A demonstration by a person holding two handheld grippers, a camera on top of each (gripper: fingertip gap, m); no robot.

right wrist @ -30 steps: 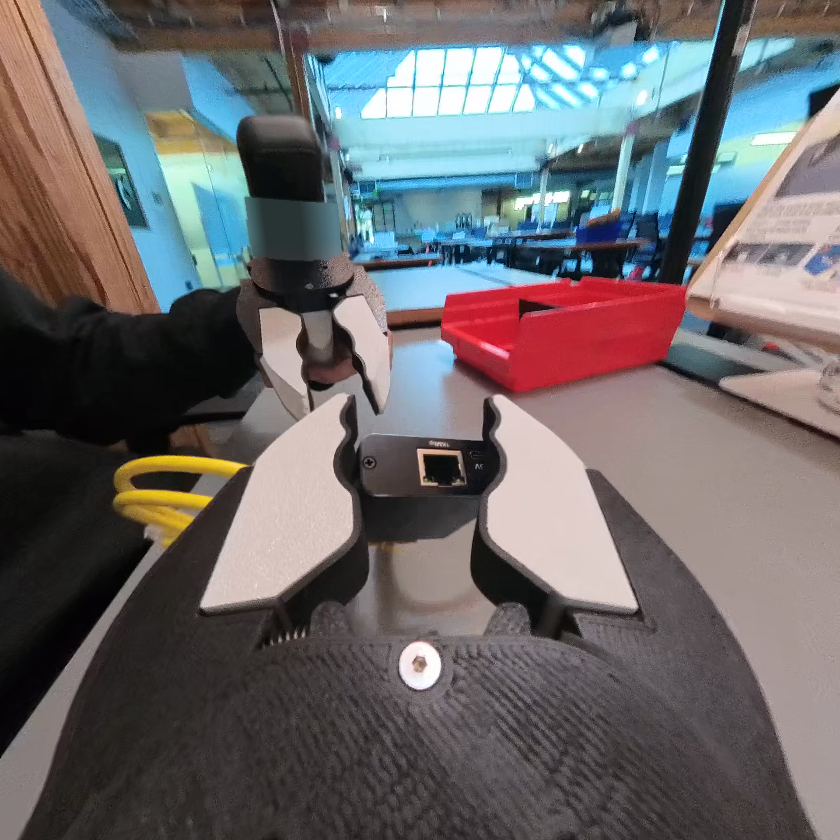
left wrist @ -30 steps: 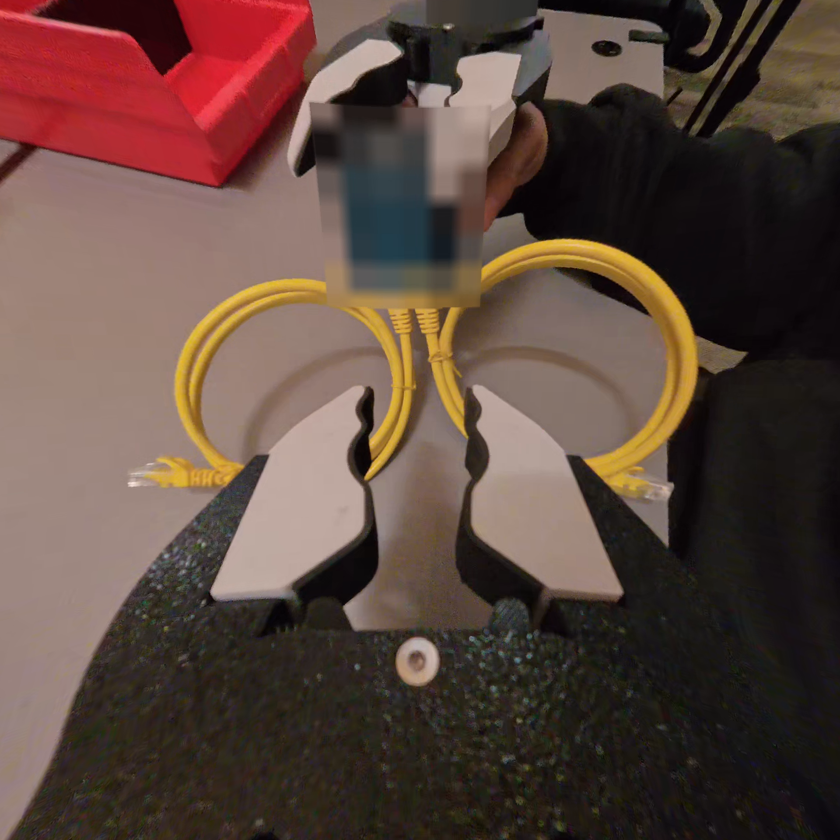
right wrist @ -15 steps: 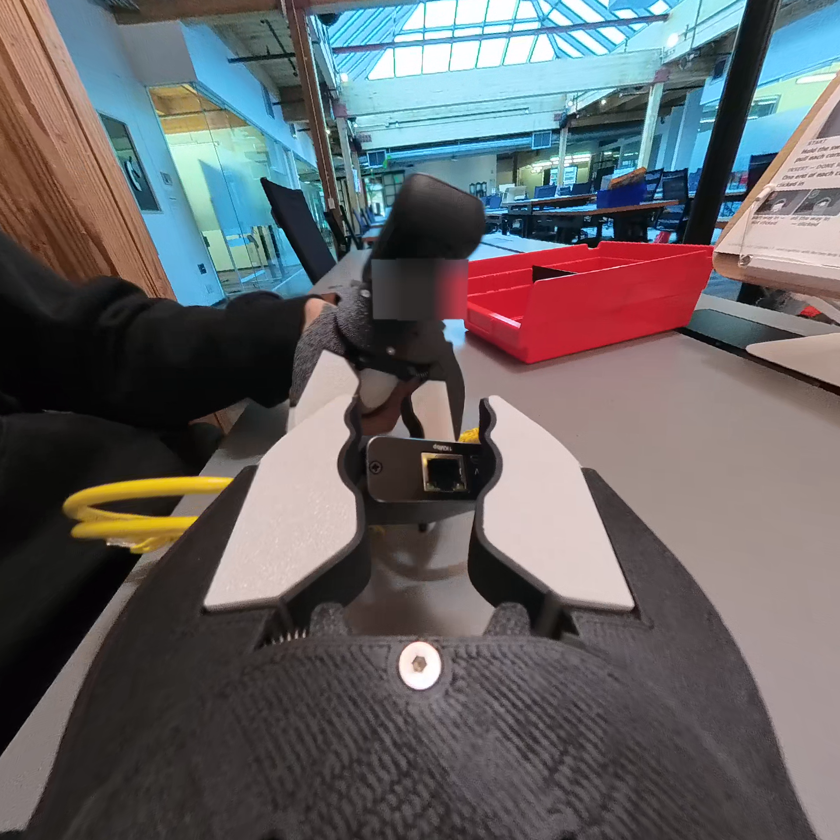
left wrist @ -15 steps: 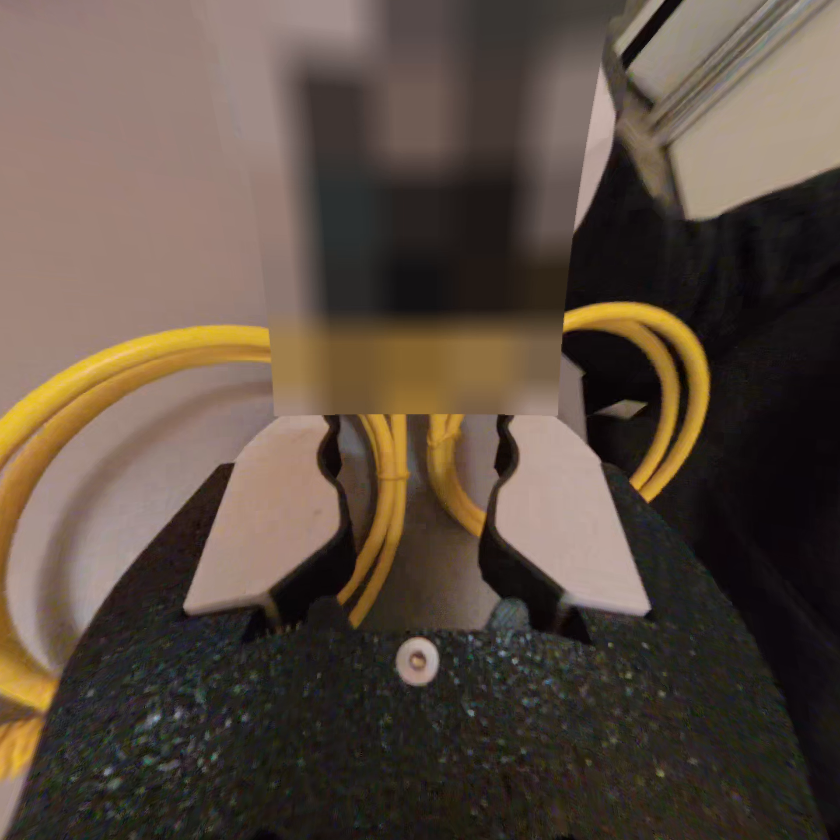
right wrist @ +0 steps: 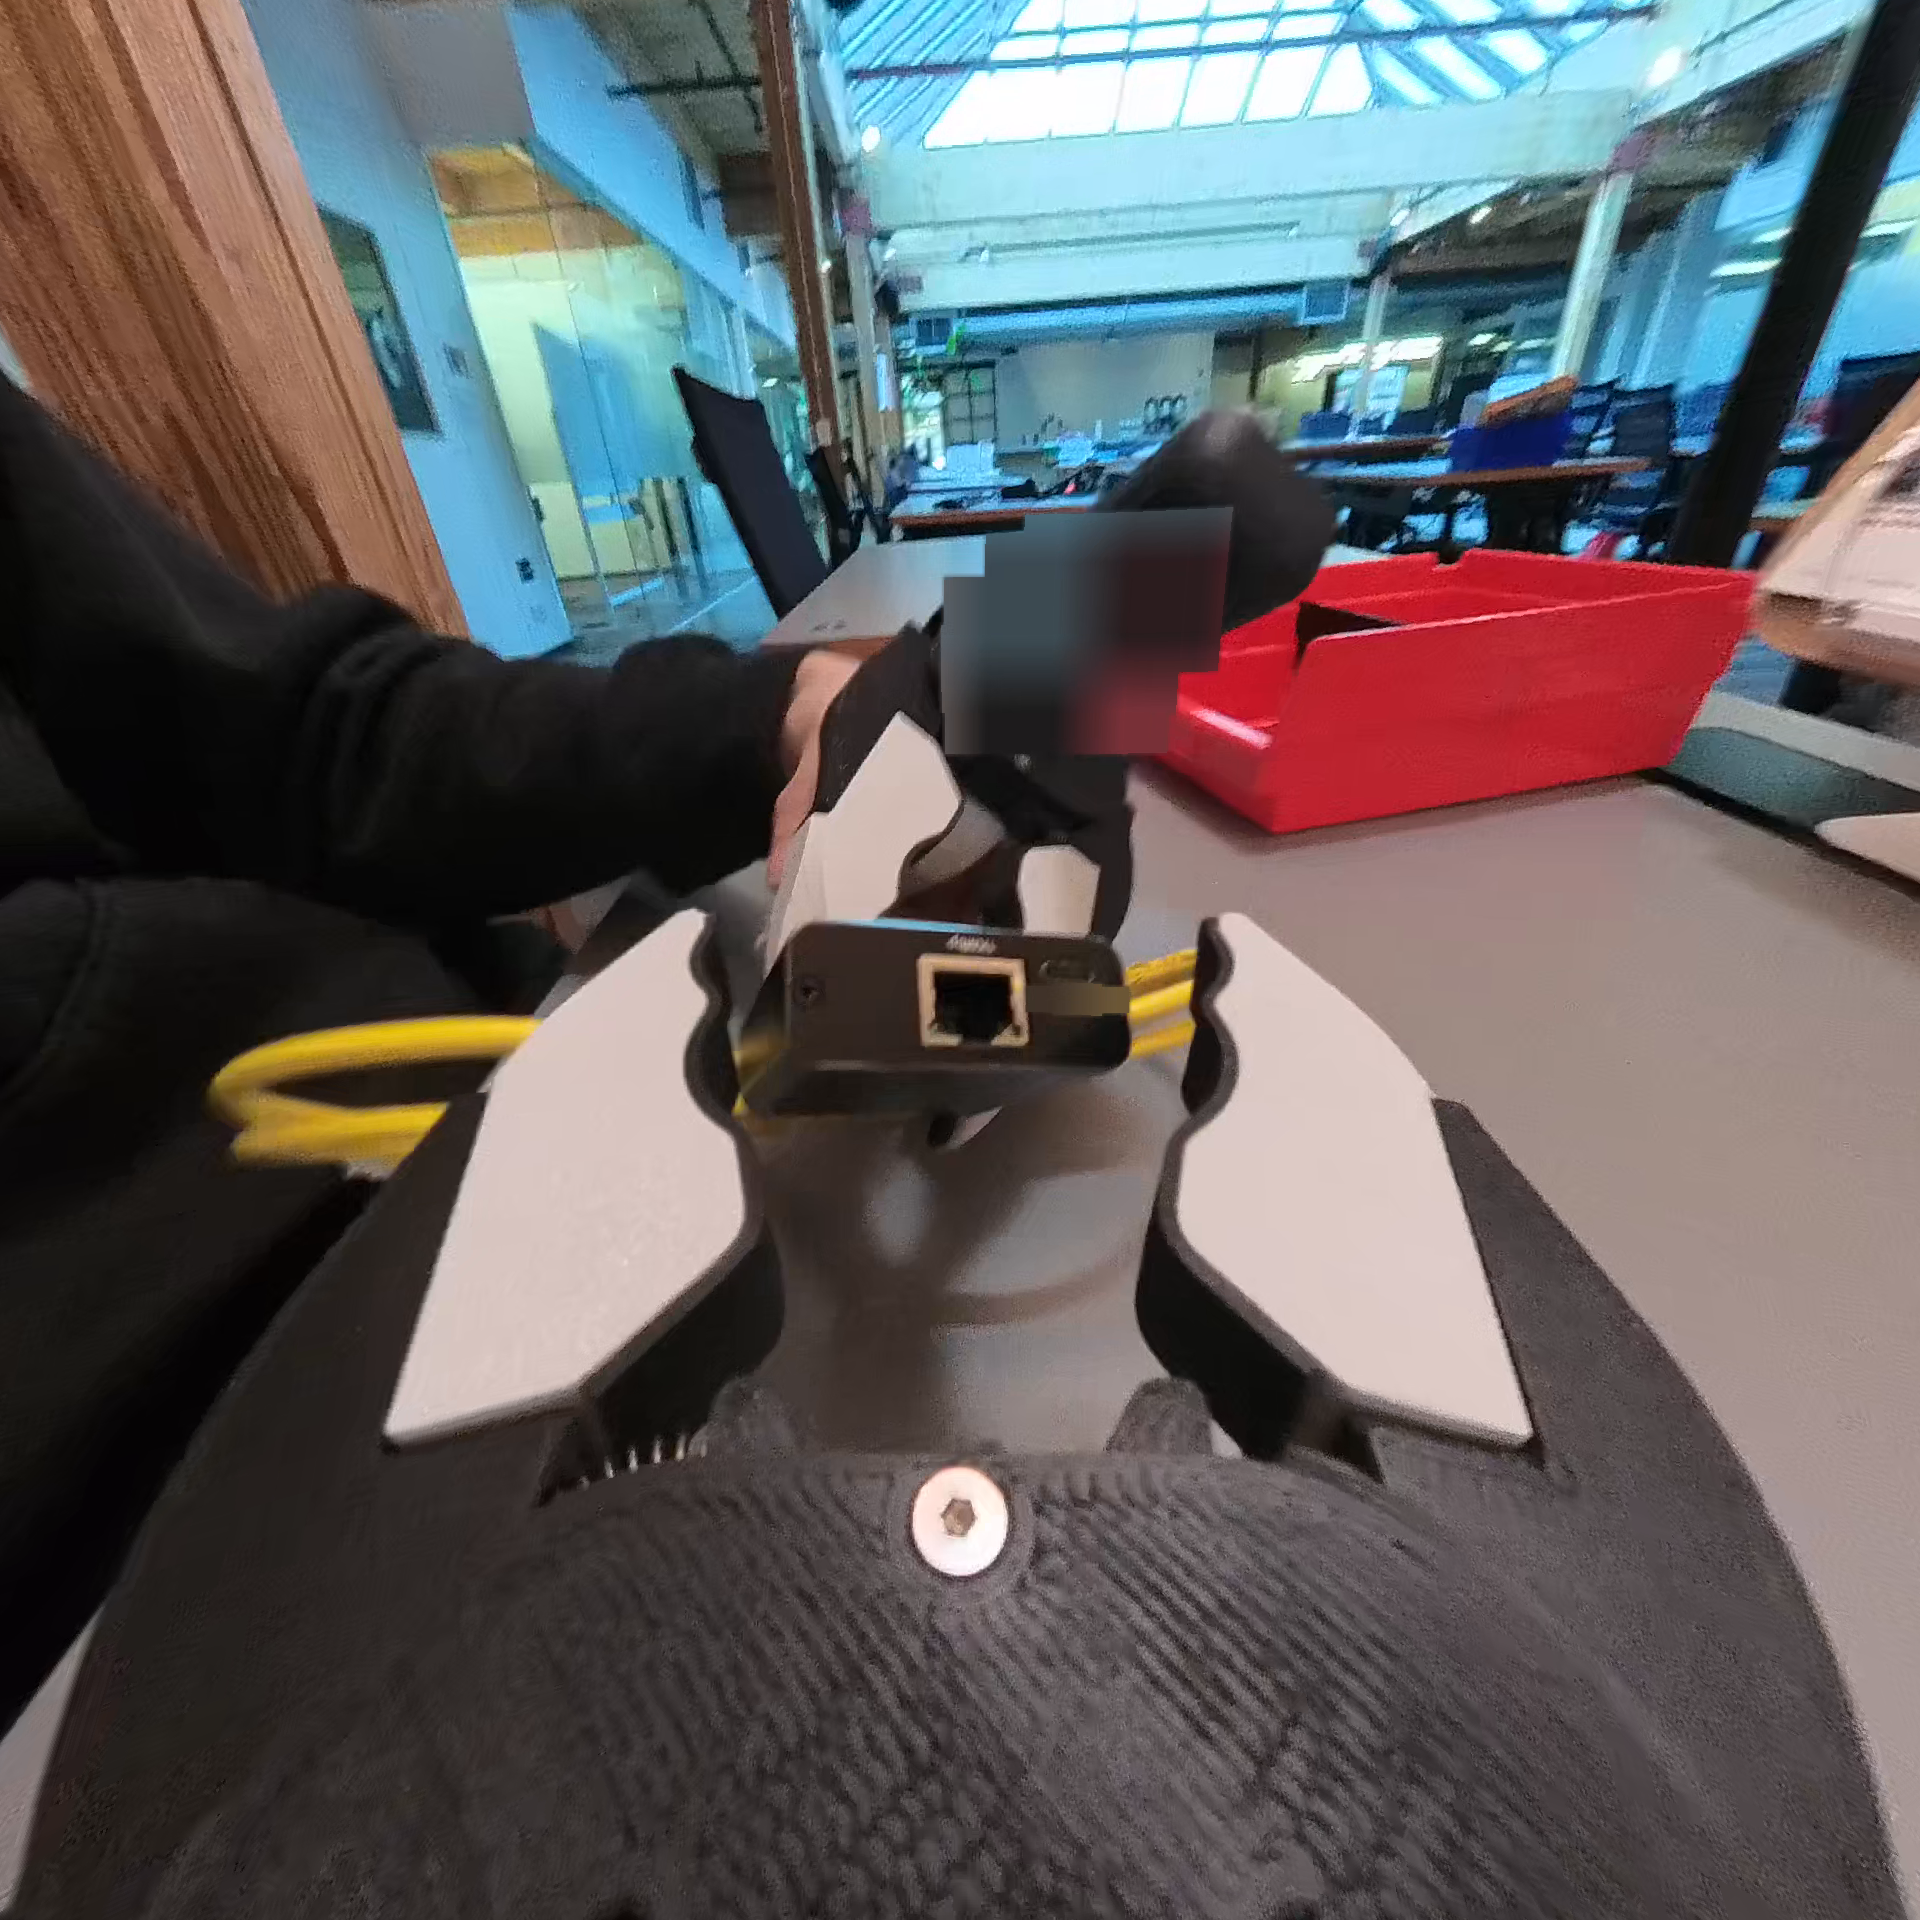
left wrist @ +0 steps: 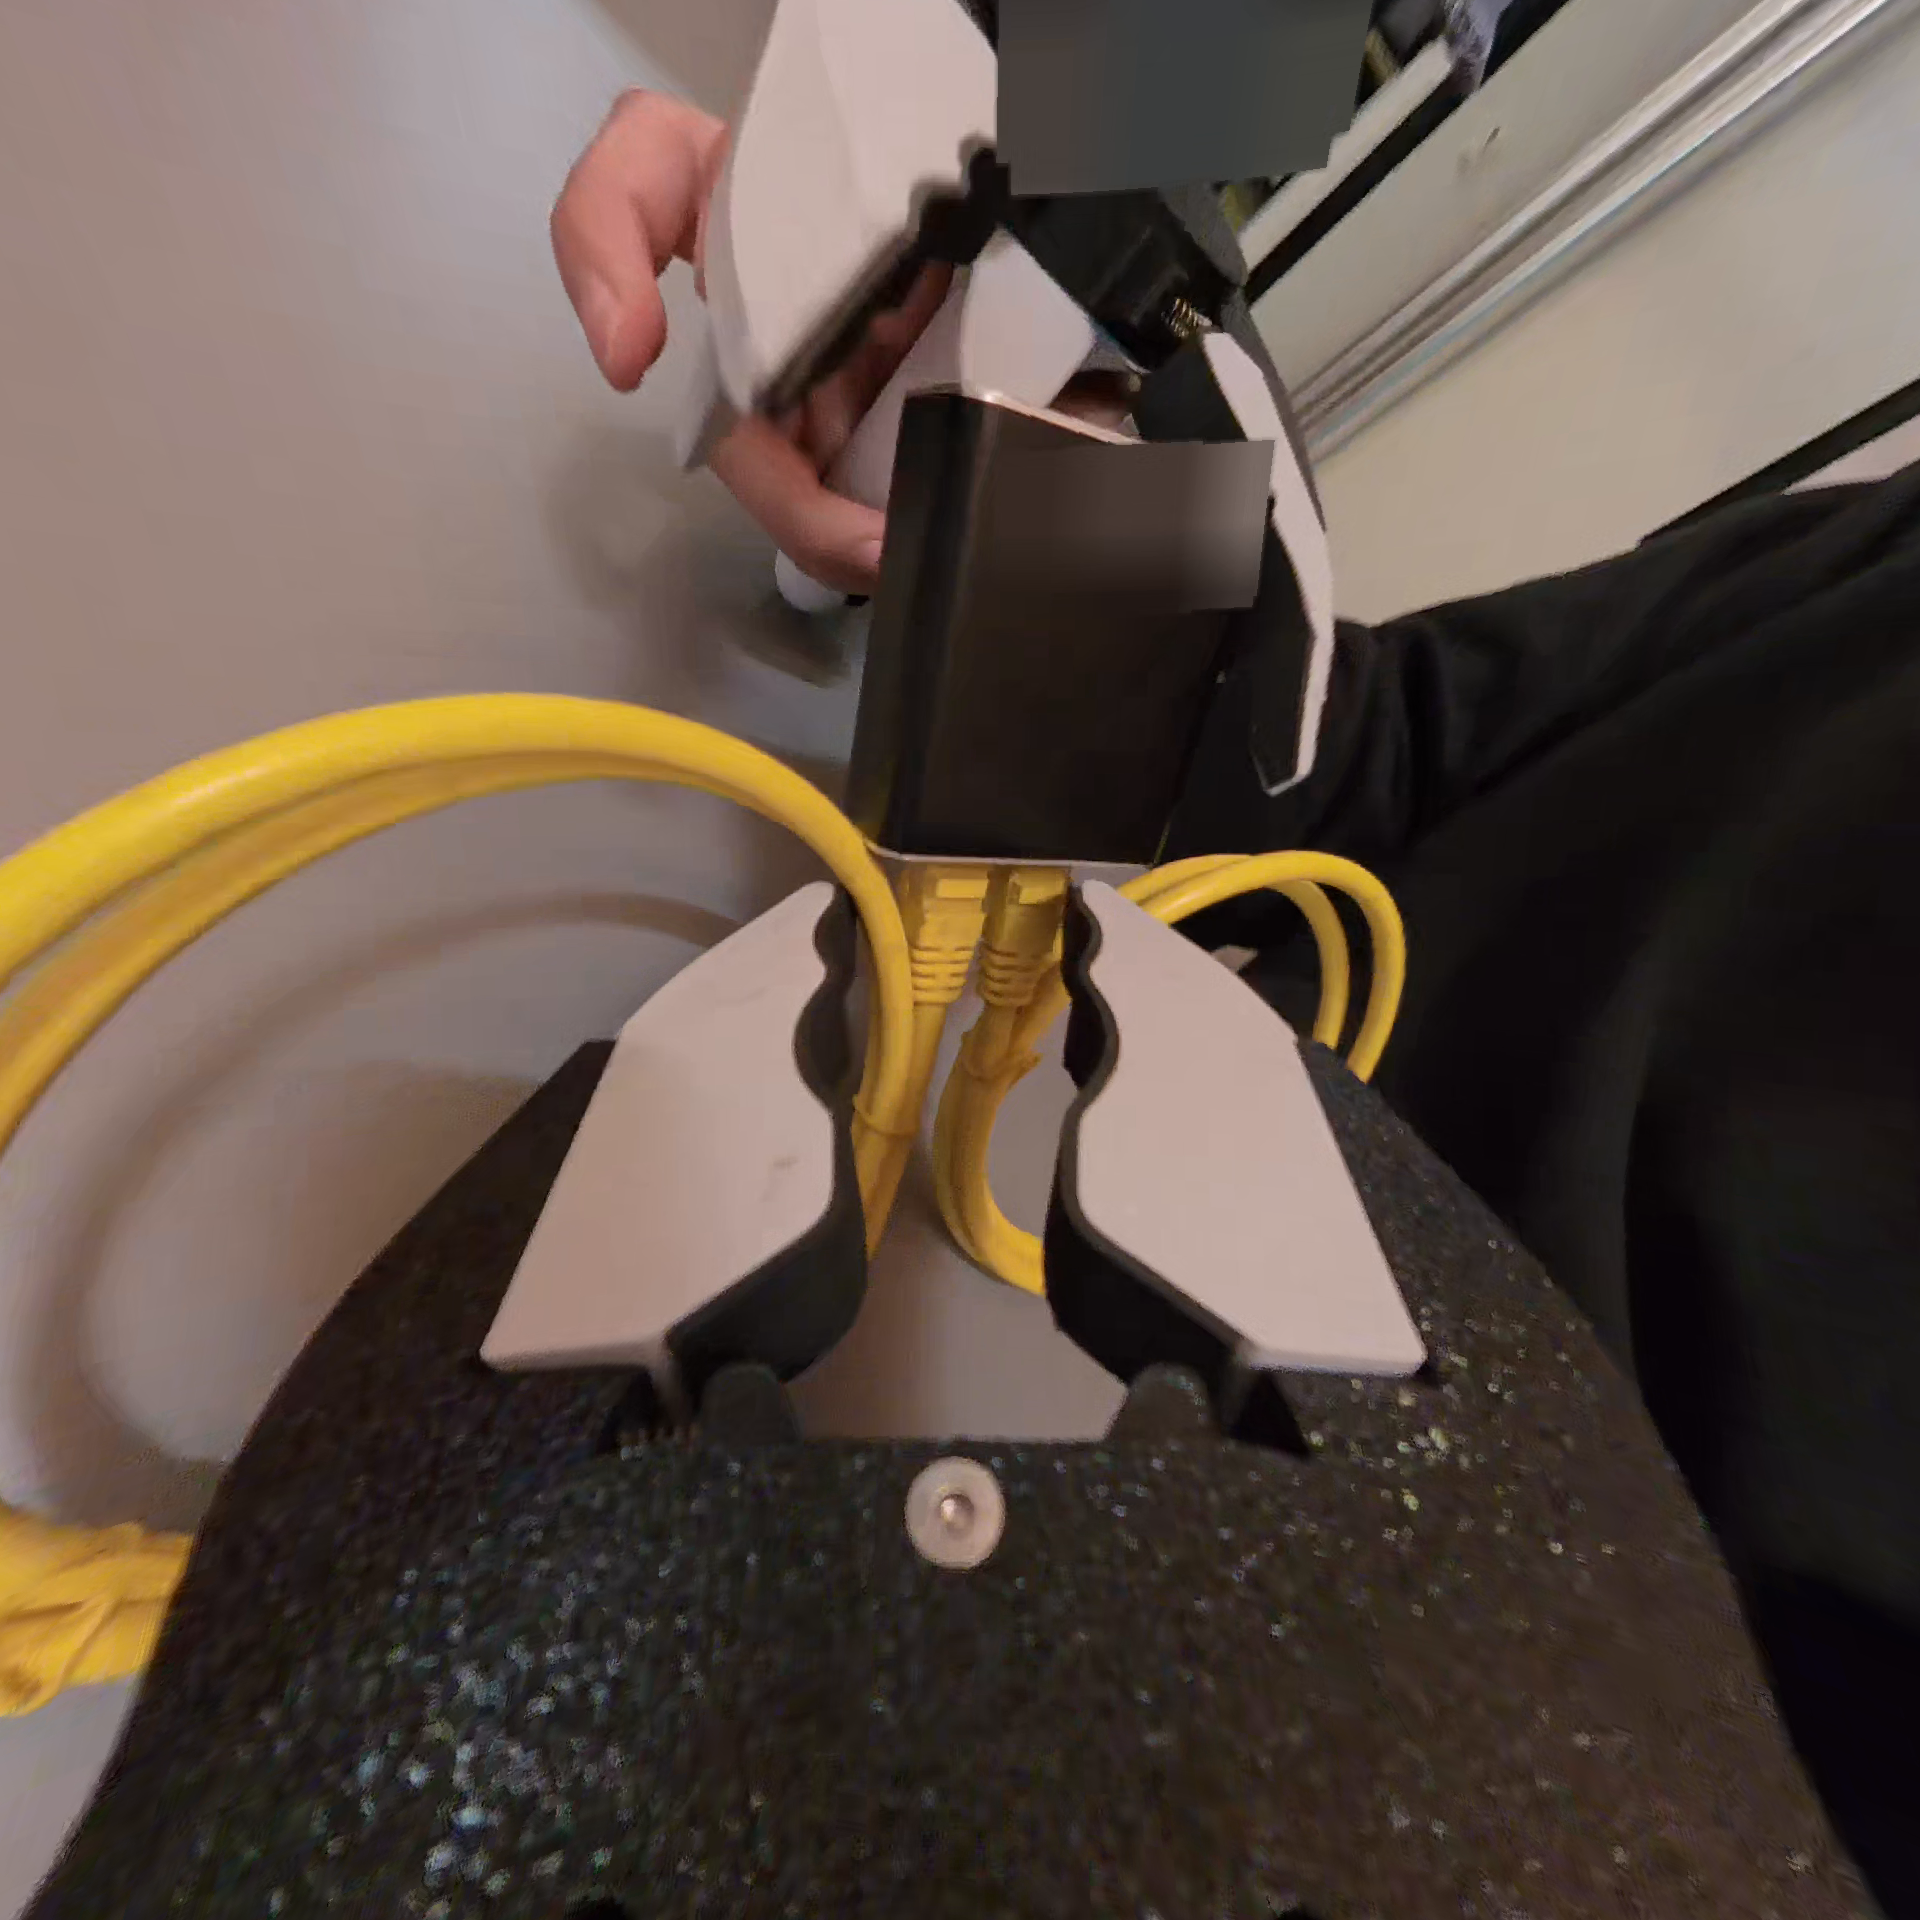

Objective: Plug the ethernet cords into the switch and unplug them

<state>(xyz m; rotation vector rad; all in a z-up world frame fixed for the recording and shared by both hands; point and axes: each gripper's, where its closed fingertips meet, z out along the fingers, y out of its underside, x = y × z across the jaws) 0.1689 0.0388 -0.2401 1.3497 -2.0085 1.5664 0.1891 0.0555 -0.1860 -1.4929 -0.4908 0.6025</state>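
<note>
A black switch [left wrist: 1039, 675] has two yellow ethernet plugs [left wrist: 940, 925] in its near face. Their cords loop out left [left wrist: 416, 748] and right [left wrist: 1340, 914]. My left gripper [left wrist: 956, 914] is closed in on the two plugs, with both fingers against them. In the right wrist view the switch [right wrist: 862, 1029] hangs tilted above the table, showing one empty port [right wrist: 971, 1003]. My right gripper [right wrist: 951, 925] is open, with a gap between each finger and the switch. The left gripper's fingers [right wrist: 873, 831] show behind the switch.
A red bin [right wrist: 1475, 707] stands on the grey table [right wrist: 1558, 987] at the far right. A paper stand [right wrist: 1860, 561] is at the right edge. A wooden post [right wrist: 208, 312] and a black sleeve [right wrist: 416, 748] fill the left side. A hand [left wrist: 623, 229] holds the right gripper.
My left gripper has moved in over the cords and narrowed onto the two plugs. My right gripper, shut on the switch before, has opened. The switch now sits tilted.
</note>
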